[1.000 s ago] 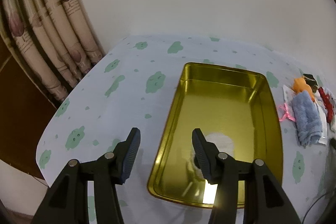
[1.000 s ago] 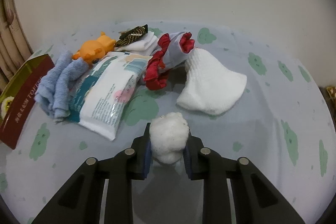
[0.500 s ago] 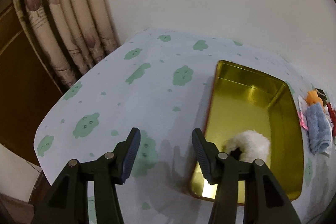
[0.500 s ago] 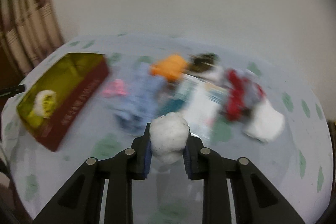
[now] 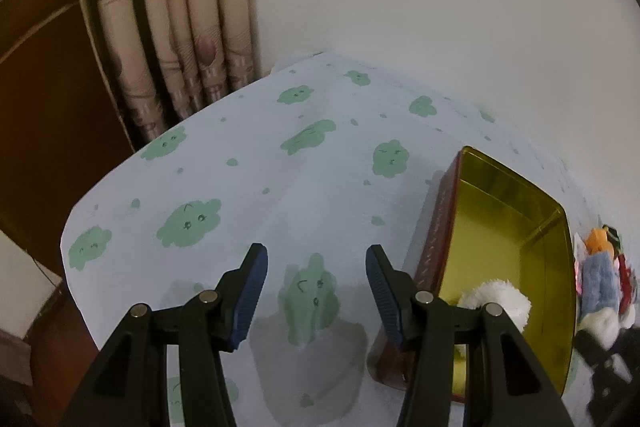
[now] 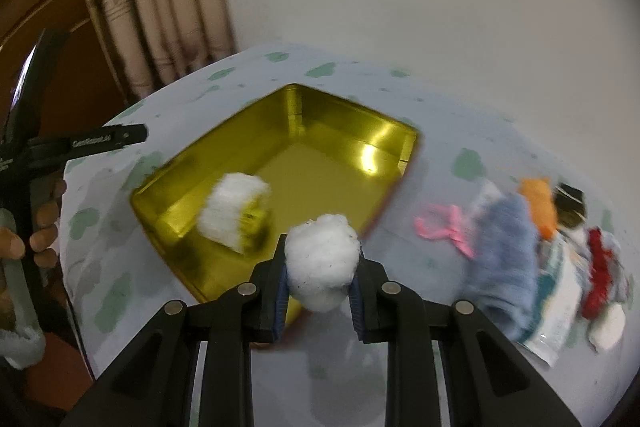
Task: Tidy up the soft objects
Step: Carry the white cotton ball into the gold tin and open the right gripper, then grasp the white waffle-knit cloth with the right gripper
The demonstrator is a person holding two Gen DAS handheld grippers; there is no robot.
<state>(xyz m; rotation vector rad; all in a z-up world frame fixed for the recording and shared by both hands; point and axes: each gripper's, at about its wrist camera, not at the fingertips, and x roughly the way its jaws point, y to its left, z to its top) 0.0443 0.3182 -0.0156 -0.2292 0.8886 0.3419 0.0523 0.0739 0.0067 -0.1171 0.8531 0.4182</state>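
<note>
My right gripper (image 6: 320, 277) is shut on a white cotton ball (image 6: 322, 263), held above the near right edge of the gold tin (image 6: 348, 131). A white fluffy scrunchie (image 6: 234, 211) lies inside the tin near its front wall. In the left wrist view the same tin (image 5: 560, 267) sits at the right, the scrunchie (image 5: 502, 297) in its near end. My left gripper (image 5: 316, 291) stands open over the bare tablecloth left of the tin, nothing between its fingers. At the far right of that view the cotton ball (image 5: 602, 323) shows beside the tin.
Right of the tin lies a heap: a pink ribbon (image 6: 448, 227), a blue towel (image 6: 504, 251), an orange plush (image 6: 540, 203), a wipes pack (image 6: 556, 303) and red-and-white cloth (image 6: 600, 267). A hand (image 6: 40, 227) holds the left gripper at the table's left edge. Curtains (image 5: 180, 7) hang behind.
My right gripper has swung left with the cotton ball, from in front of the heap to the tin's edge. The left gripper has drifted left, off the tin and over the bare cloth.
</note>
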